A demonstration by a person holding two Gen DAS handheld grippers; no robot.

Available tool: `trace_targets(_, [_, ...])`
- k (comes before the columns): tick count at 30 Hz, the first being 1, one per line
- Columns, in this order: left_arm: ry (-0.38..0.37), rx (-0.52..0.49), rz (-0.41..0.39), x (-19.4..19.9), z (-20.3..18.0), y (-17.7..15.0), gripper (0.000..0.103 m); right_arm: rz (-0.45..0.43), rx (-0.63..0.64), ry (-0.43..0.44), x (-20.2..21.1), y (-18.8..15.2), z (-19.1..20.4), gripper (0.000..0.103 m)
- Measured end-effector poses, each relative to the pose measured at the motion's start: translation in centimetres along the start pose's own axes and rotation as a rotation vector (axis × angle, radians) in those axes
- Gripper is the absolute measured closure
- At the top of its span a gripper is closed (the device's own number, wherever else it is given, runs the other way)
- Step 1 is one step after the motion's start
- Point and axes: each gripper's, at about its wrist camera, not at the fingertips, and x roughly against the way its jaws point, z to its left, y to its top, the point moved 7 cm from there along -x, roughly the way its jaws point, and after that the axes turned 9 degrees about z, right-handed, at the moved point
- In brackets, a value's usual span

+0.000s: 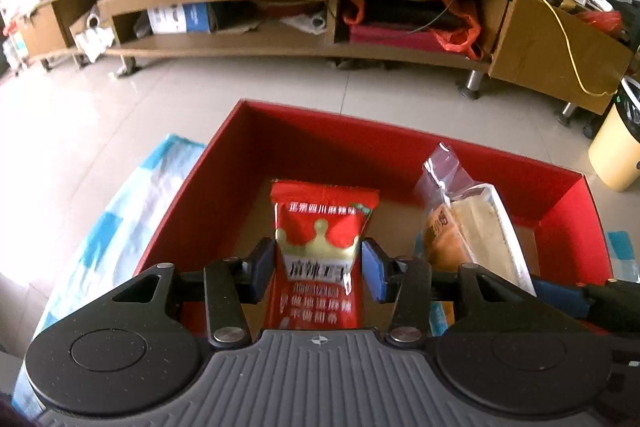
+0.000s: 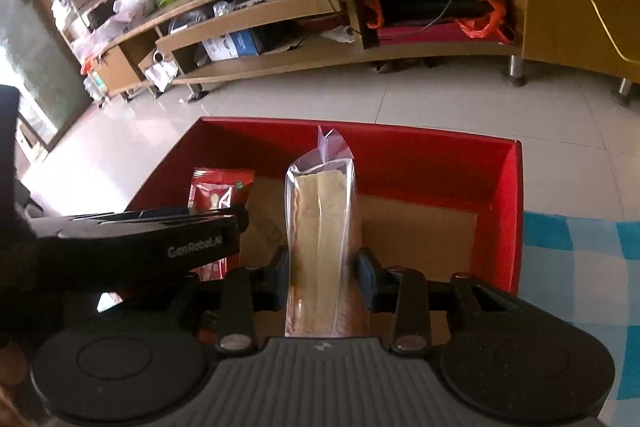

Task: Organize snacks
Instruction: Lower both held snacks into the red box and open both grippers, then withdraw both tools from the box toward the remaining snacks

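Glossy red foil packet (image 1: 320, 251), clear shiny plastic bread wrapper (image 2: 320, 243), matt red cardboard box (image 1: 400, 151), polished floor tiles (image 1: 120, 107).

Daylight from window (image 2: 36, 39) at left; glare on floor tiles (image 1: 60, 131); fisheye-bent edges; soft, slightly blurred.

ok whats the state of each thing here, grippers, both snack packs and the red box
left gripper: shut on red snack packet, held over the box
right gripper: shut on clear bread pack, held over the box
red box: open-topped, brown floor mostly bare
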Motion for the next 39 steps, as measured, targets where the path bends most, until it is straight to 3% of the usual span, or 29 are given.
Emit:
trace_targets(1, [0.013,-0.003,0.005,0.0,0.2,-0.1,0.046,0.001,-0.003,0.0,0.1,-0.1,0.0,0.066])
trace_targets(4, [0.092,-0.044,0.019,-0.2,0.6,-1.1,0.031,0.006,-0.021,0.007,0.3,-0.5,-0.4,0.066])
trace_targets(7, [0.106,-0.056,0.072,-0.9,1.0,-2.5,0.031,0.014,-0.016,-0.006,0.5,-0.8,-0.4,0.066])
trace_targets(10, [0.135,-0.1,0.063,-0.6,0.8,-3.4,0.03,0.027,-0.016,-0.018,0.7,-1.3,-0.3,0.066])
trace_targets(18, [0.09,-0.13,0.106,0.6,-0.7,-5.5,0.03,0.097,-0.032,-0.014,2.0,-2.9,-0.1,0.066])
trace_targets(24, [0.034,-0.091,0.138,1.9,-1.1,-6.6,0.03,0.162,-0.041,0.012,2.9,-4.3,-0.4,0.066])
trace_targets(30, [0.074,-0.098,0.062,4.3,-1.7,-6.5,0.024,0.13,0.039,-0.09,4.4,-5.0,-0.2,0.061])
trace_targets(34, [0.131,-0.126,-0.021,6.4,-2.1,-6.3,0.018,0.068,0.047,-0.107,6.3,-5.1,0.2,0.06])
trace_targets(39, [0.141,-0.11,-0.071,8.4,-1.7,-6.7,0.016,0.05,0.046,-0.119,7.3,-5.4,0.2,0.054])
